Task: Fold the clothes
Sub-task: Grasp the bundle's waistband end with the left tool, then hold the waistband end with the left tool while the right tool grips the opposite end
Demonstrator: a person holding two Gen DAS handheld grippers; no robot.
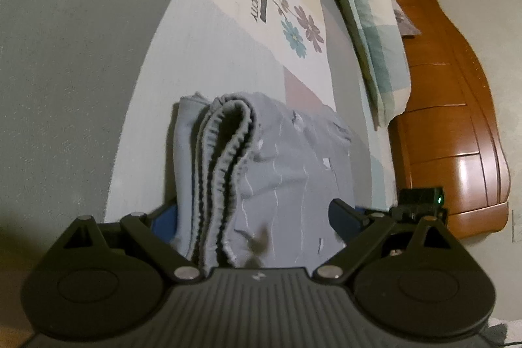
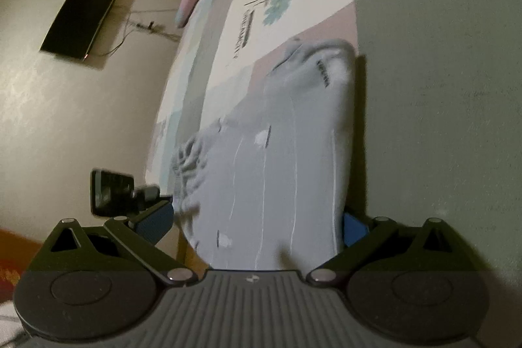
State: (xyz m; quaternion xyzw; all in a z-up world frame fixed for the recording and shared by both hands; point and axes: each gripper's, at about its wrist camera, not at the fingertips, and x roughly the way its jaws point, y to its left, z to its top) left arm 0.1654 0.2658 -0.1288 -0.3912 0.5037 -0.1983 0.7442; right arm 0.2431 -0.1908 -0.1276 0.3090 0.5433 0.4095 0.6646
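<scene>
Left wrist, 1 grey garment (image 1: pixel 277 158) (folded), 2 pillows (image 1: pixel 368 31)

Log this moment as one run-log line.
garment: grey shorts folded on bed | left gripper: open around shorts | right gripper: open around shorts | pillow behind

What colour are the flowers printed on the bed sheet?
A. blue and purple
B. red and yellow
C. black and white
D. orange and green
A, the left wrist view shows a blue flower beside a purple flower printed on the bed sheet, just past the folded grey clothes.
</scene>
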